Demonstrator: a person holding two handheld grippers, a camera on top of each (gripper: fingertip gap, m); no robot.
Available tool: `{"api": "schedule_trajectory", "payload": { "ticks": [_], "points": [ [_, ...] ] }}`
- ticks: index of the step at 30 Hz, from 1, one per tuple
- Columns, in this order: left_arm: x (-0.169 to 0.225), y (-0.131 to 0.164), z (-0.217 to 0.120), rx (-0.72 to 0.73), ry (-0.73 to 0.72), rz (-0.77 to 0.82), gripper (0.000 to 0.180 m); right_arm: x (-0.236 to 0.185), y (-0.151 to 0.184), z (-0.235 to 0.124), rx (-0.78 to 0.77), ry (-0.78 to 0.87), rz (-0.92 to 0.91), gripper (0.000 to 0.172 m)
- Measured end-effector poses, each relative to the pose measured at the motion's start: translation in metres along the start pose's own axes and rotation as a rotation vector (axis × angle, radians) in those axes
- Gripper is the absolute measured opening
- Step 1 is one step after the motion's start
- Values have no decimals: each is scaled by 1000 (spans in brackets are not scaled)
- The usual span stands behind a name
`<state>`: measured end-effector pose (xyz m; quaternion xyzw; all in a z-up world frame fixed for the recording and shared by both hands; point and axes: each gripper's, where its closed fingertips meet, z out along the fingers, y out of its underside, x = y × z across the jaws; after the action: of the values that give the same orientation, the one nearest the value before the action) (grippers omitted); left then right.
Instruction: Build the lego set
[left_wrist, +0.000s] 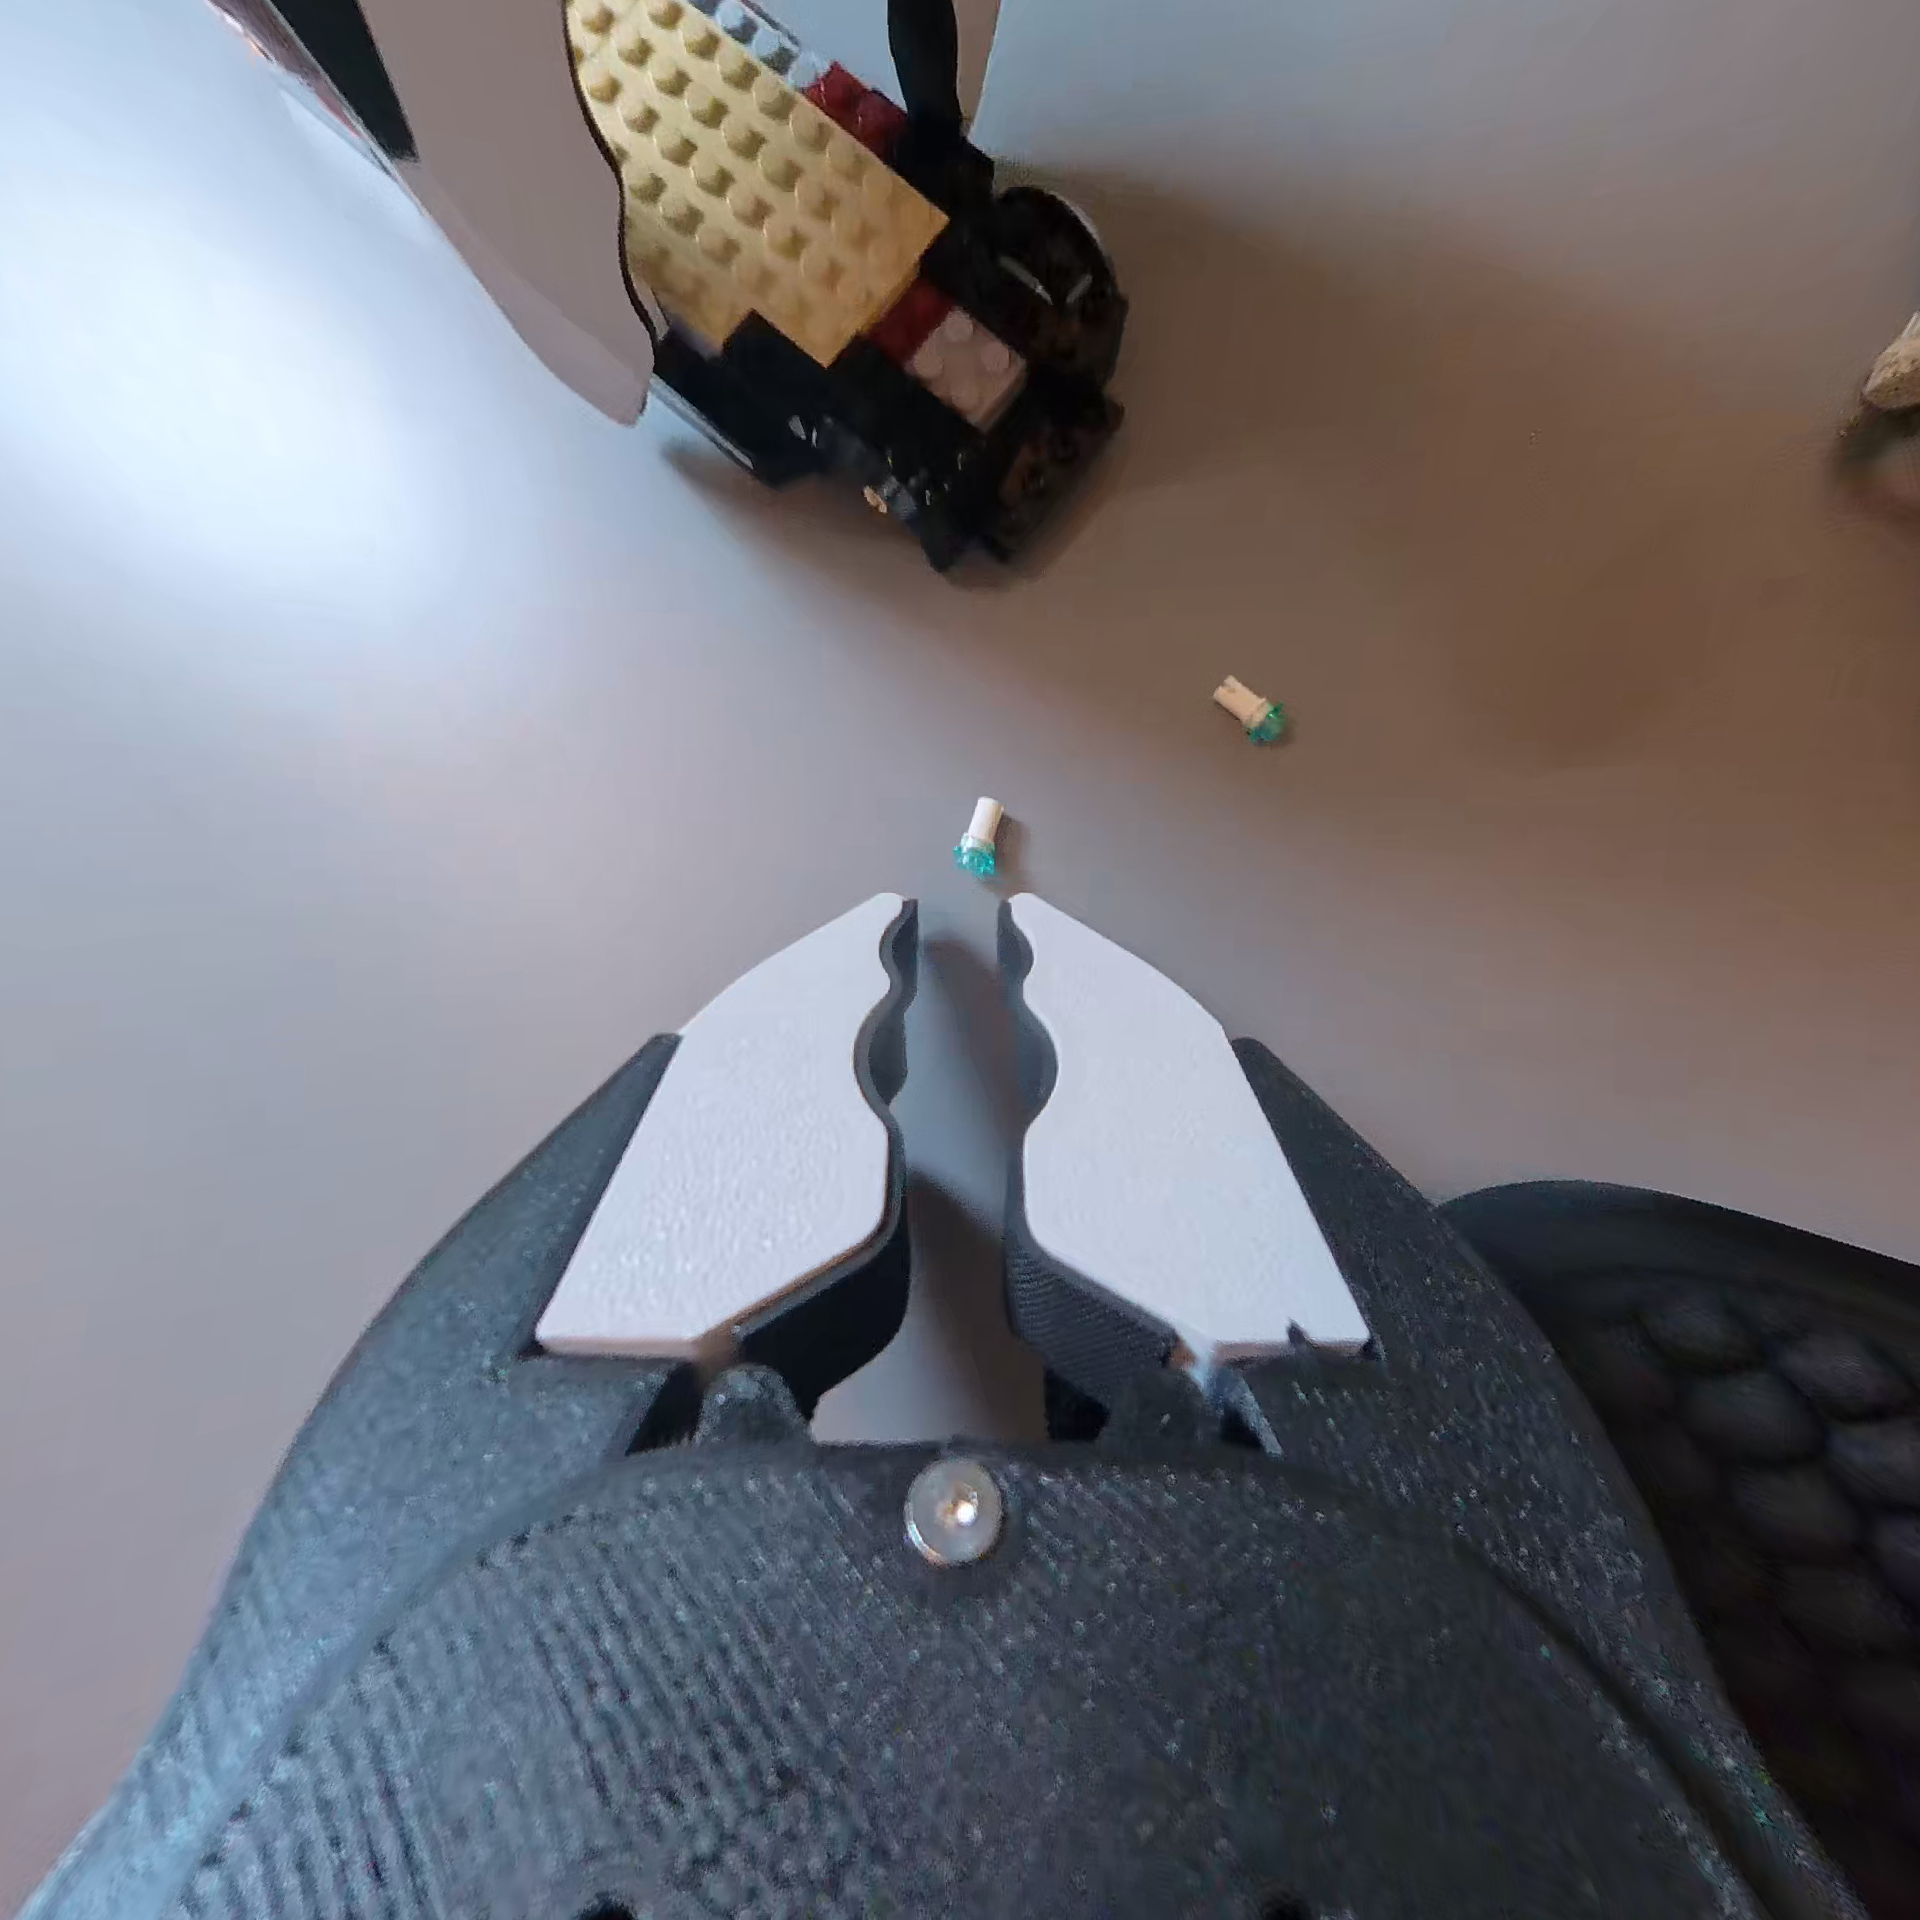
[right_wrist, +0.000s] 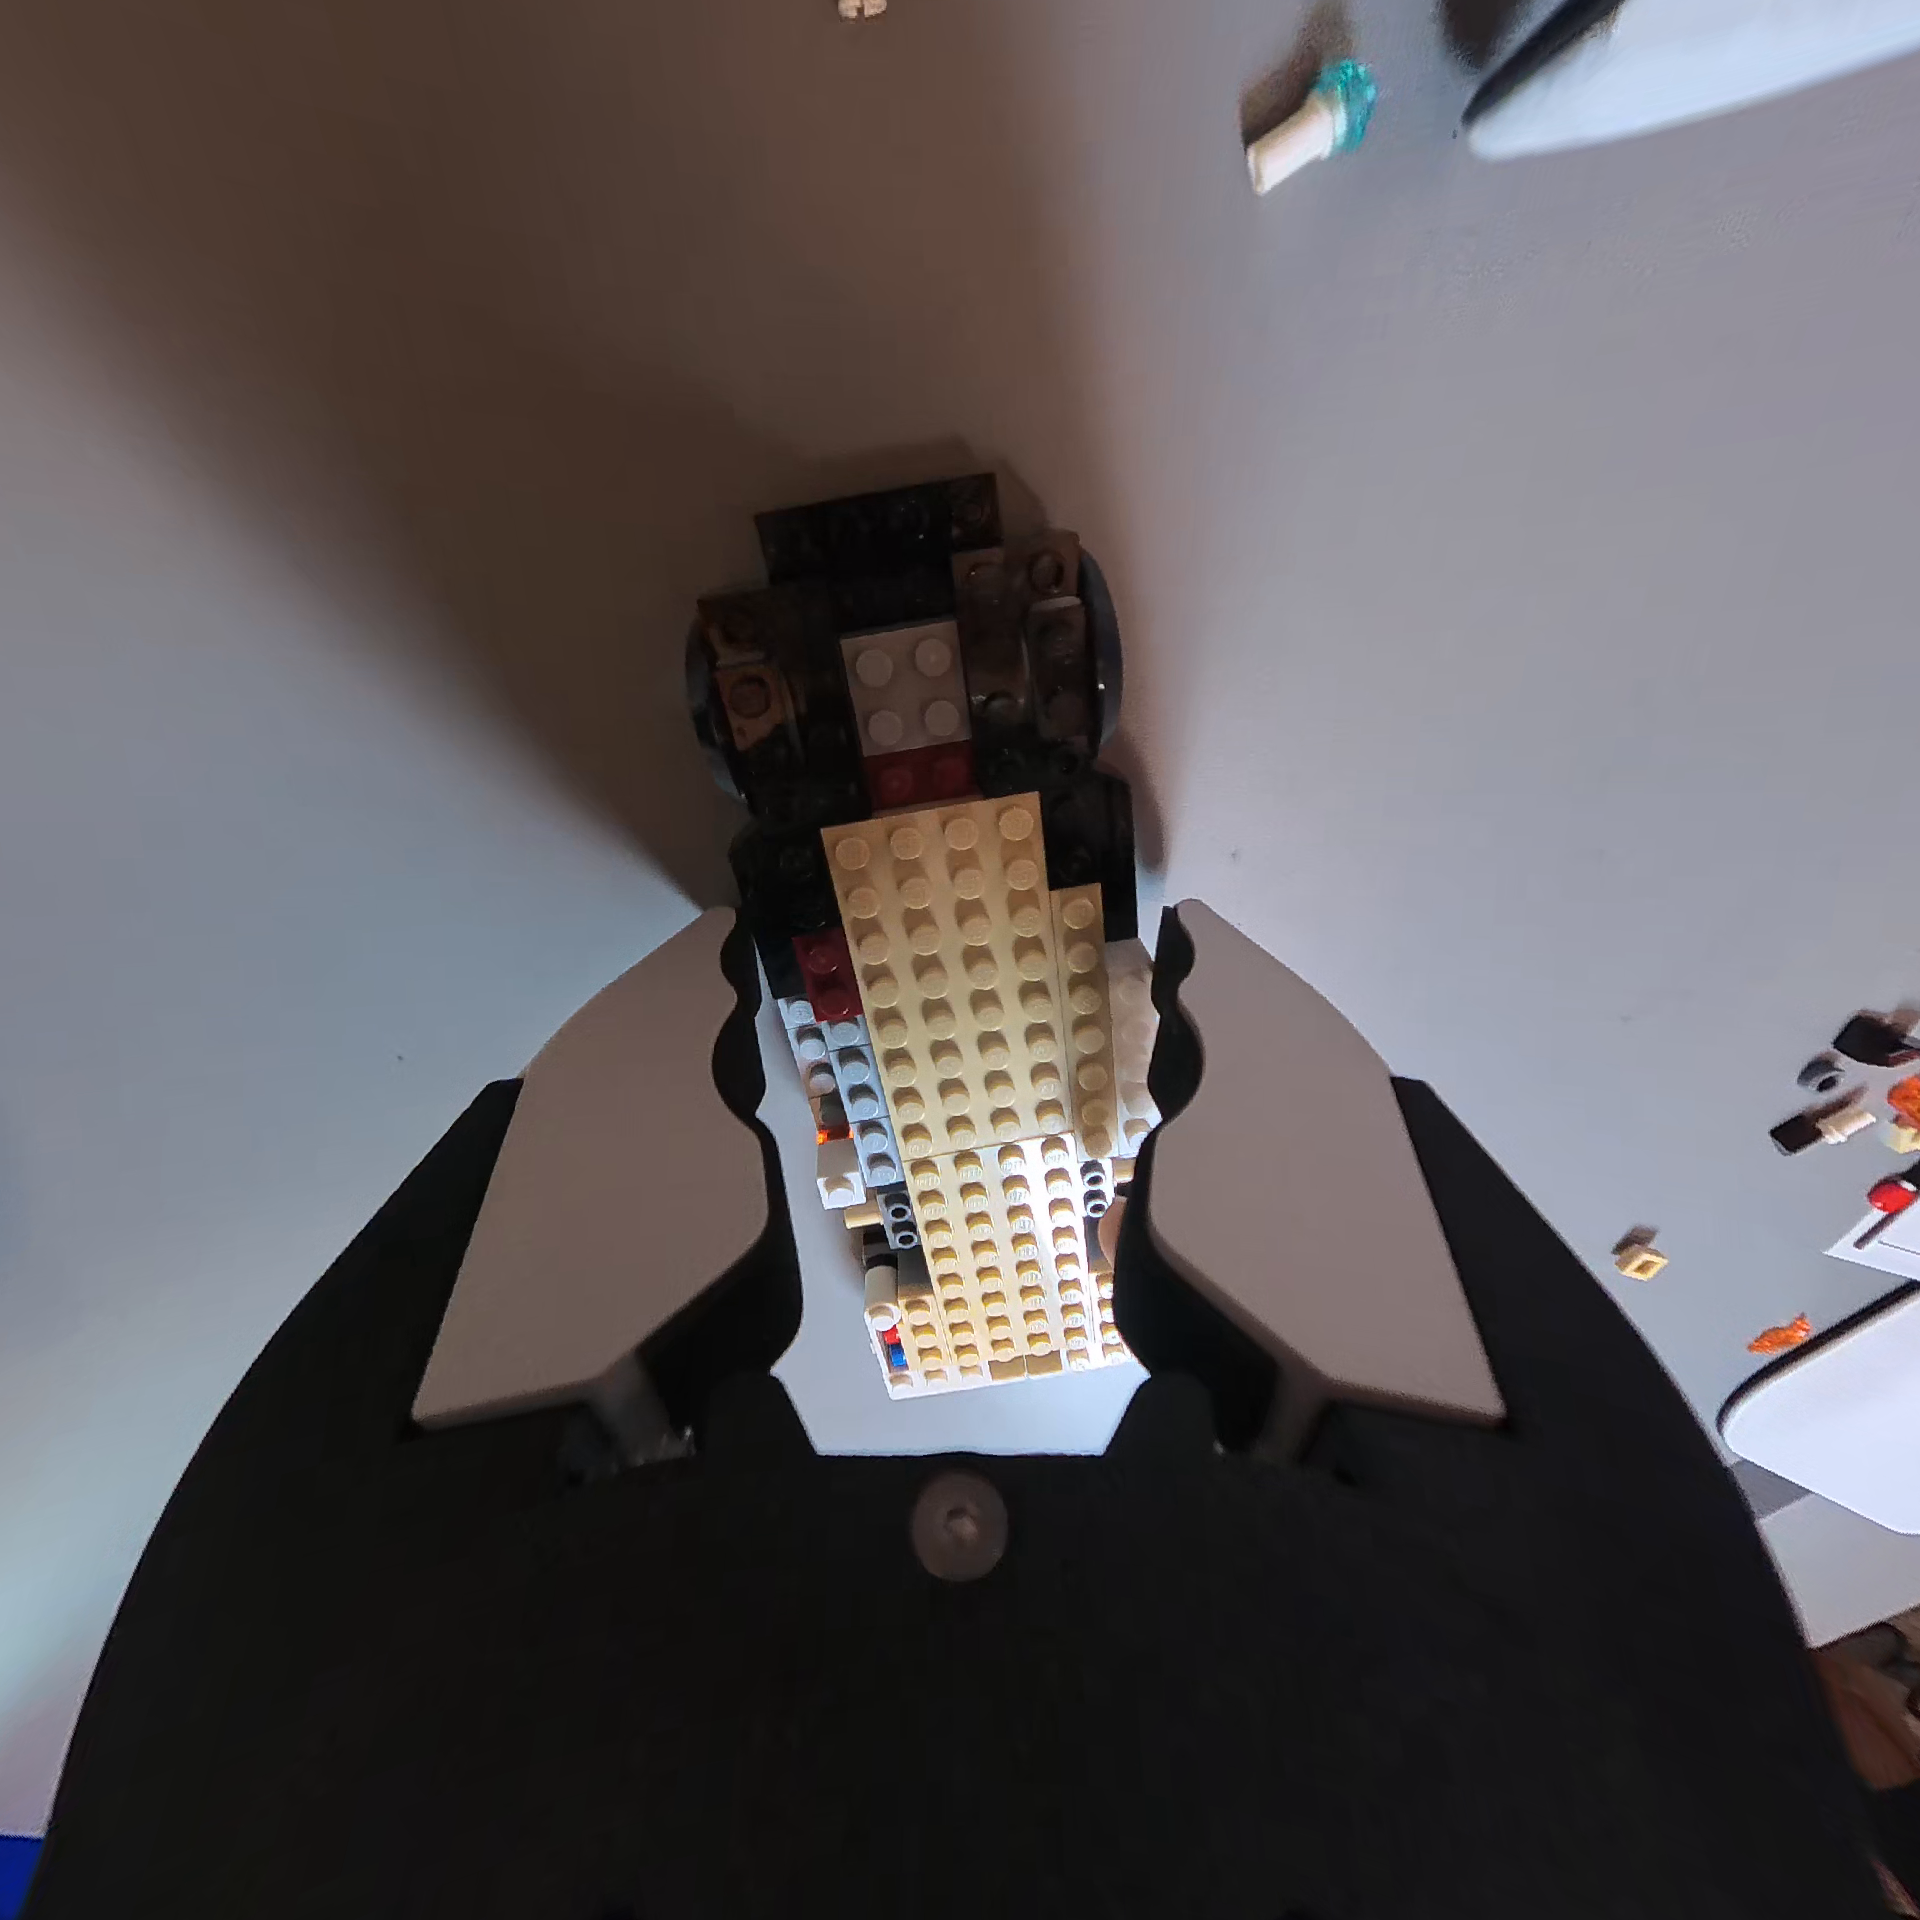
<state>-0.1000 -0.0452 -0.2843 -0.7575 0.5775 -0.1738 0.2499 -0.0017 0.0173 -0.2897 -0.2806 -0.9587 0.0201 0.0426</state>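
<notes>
I am holding my left gripper low over the grey table, its jaws parted by a narrow slot with nothing between the pads. Just beyond the fingertips, at frame centre in the left wrist view, a tiny white peg with a teal jewel cap is lying on its side, apart from the pads. I am judging it as feather-light, hard and slick, likely to roll or flick away; the white shank looks the safest place to pinch. A second peg of the same kind is lying farther off, toward the centre right.

My right gripper is standing wide, straddling the rear of a brick-built vehicle in the middle of the right wrist view. I cannot tell whether the pads are pressing its sides. The model is looking stiff yet fragile, its tan studded plates liable to pop off; the long flanks seem the firmest hold. At that view's right edge, loose small pieces are lying scattered.
</notes>
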Motion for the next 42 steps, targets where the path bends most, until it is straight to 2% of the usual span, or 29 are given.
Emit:
{"api": "schedule_trajectory", "payload": {
  "ticks": [10, 20, 27, 37, 42],
  "points": [
    [6, -15, 13, 53, 9, 35, 5, 6, -17, 1, 8, -3, -37, 73],
    [13, -27, 19, 143, 158, 236, 5, 9, -20, 2, 5, -6, -52, 74],
    [7, -29, 22, 167, 117, 293, 7, 9, -20, 2, -3, -12, -45, 74],
    [-4, -28, 20, 171, -3, 247, 14, 10, -20, 2, -12, -12, -32, 74],
    [1, -23, 16, 165, -2, 175, 15, 10, -20, 2, -22, -11, -22, 74]
  ]
}}
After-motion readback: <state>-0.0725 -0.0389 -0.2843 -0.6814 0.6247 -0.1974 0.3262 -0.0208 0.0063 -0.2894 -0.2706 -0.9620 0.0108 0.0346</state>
